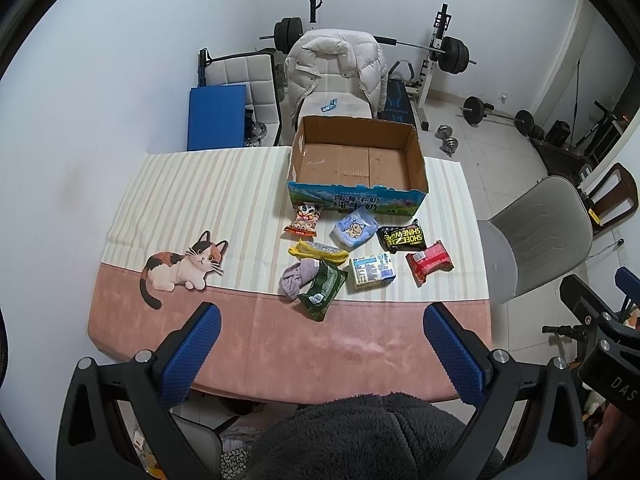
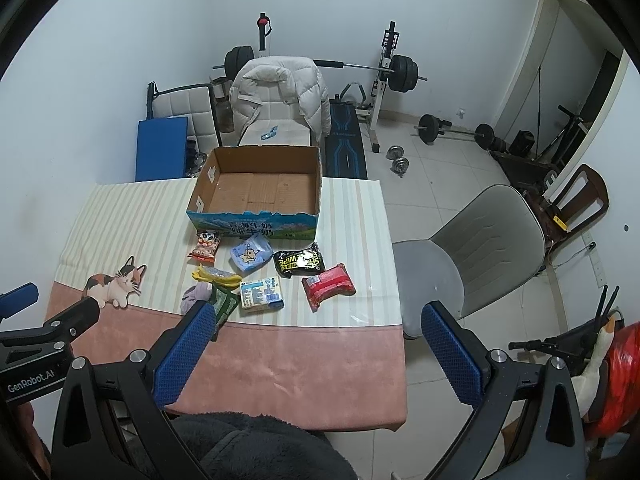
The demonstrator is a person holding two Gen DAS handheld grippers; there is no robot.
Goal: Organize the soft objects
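Both hand-held grippers hover above the near edge of the surface (image 1: 360,344) with fingers spread wide and nothing between them — the left hand-held gripper (image 1: 322,354) and the right hand-held gripper (image 2: 316,354). The soft packets lie clustered just in front of the open cardboard box (image 1: 356,160), among them a red packet (image 1: 430,262), a black wipes pack (image 1: 402,235) and a green pouch (image 1: 322,290) — all outside the box.

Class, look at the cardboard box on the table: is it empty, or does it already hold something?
Empty. The cardboard box stands open-topped and its bare brown floor shows in both views; the soft packets all lie on the tablecloth in front of it.
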